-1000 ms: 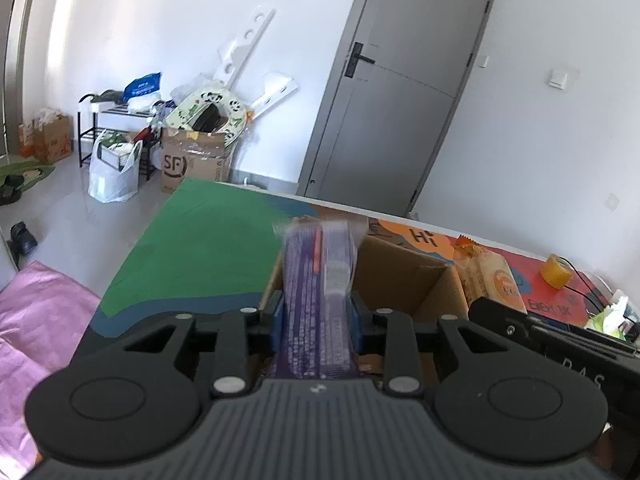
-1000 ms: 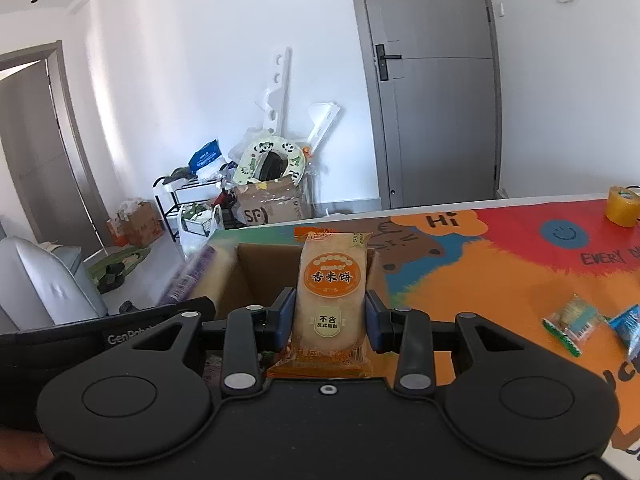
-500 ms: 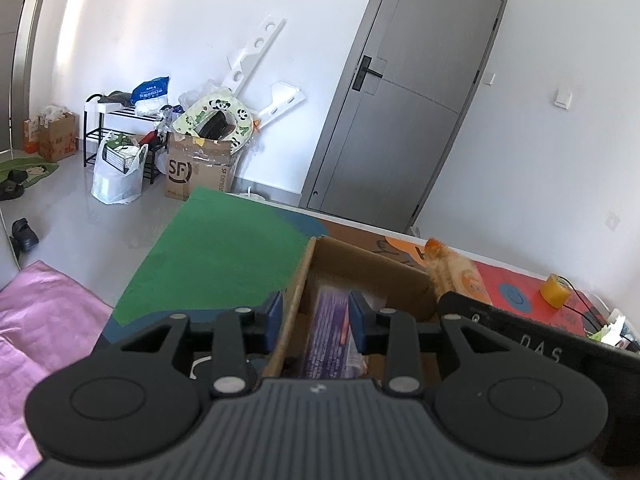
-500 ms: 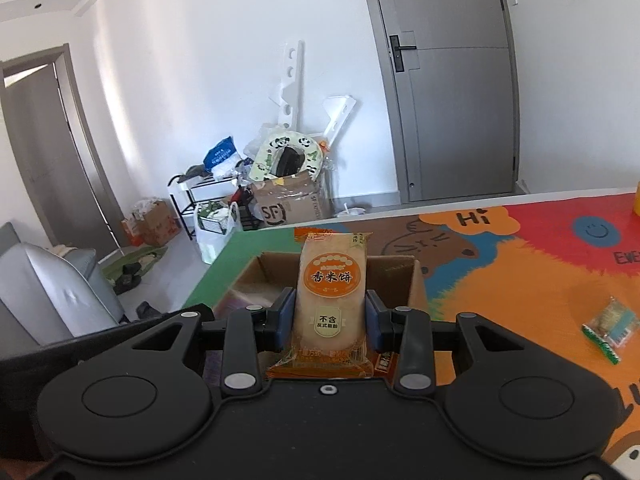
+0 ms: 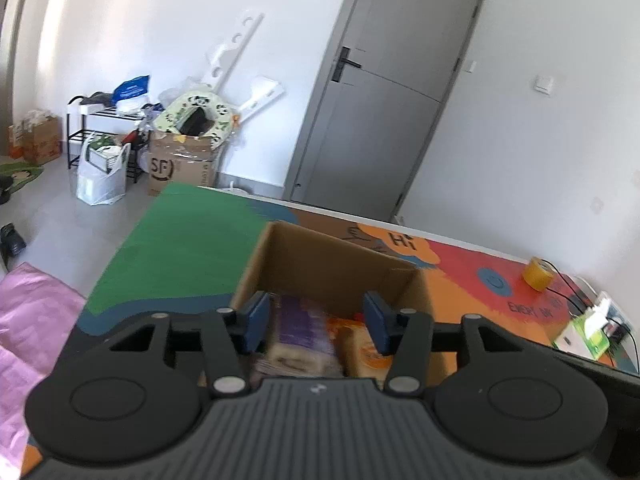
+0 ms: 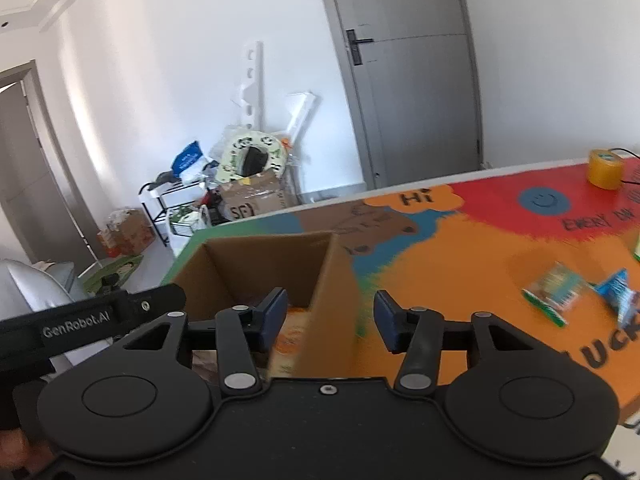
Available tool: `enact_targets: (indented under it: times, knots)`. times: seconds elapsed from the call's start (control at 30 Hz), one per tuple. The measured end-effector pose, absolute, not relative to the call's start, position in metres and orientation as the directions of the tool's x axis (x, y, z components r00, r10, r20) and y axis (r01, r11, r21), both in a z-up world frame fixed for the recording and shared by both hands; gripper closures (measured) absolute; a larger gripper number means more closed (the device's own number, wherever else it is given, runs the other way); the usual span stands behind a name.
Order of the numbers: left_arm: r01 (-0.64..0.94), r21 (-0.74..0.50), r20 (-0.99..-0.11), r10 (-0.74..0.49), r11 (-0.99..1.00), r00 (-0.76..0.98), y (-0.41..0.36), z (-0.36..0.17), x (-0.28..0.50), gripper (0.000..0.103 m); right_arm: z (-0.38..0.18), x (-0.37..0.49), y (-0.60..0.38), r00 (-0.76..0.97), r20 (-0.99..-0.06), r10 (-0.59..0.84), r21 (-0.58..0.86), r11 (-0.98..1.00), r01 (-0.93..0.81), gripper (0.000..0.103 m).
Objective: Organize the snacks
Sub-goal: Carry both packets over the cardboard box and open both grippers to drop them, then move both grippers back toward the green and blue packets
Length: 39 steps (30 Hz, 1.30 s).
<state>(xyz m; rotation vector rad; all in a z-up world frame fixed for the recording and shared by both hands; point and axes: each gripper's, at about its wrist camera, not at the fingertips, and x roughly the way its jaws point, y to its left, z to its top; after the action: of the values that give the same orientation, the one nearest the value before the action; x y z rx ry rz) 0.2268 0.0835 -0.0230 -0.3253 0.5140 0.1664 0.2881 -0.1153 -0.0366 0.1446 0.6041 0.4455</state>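
An open cardboard box (image 5: 328, 256) stands on the colourful mat. In the left wrist view a purple snack pack (image 5: 300, 328) and an orange rice-cracker pack (image 5: 360, 348) lie inside it. My left gripper (image 5: 316, 322) is open and empty just above them. My right gripper (image 6: 330, 320) is open and empty over the box's right wall (image 6: 332, 304); the orange pack (image 6: 290, 338) shows below it. A green snack packet (image 6: 554, 292) and a blue snack packet (image 6: 618, 298) lie on the mat to the right.
A yellow tape roll (image 6: 605, 169) with a black cable sits at the mat's far right; it also shows in the left wrist view (image 5: 538, 278). A green-white tissue pack (image 5: 586, 334) lies by the right edge. The table's left edge drops to the floor, with clutter by the wall.
Both grippers opened. The left let the purple pack go into the box, then the right dropped the orange rice-cracker pack in. The right gripper swung right.
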Motion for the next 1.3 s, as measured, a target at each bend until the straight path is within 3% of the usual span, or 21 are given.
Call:
enact_targets:
  times: [0.23,0.57,1.3]
  knots:
    - [-0.197,-0.242,-0.524,0.043,0.950,0.851,0.062,-0.024,0.228,0.027,-0.039,0.280,-0.140,0.751,-0.520,0.407,0.248,0.913,-0.323,0.038]
    - [-0.149,-0.219,-0.541,0.007,0.964,0.841,0.030,-0.026,0.230,0.017,-0.047,0.273,-0.185,0.778,-0.527,0.344,0.249,0.937,-0.245,0.008]
    - [-0.024,-0.192,-0.540,-0.085,0.981,0.838,-0.051,-0.029,0.248,0.012,-0.070,0.268,-0.296,0.816,-0.523,0.245,0.316,0.945,-0.081,0.001]
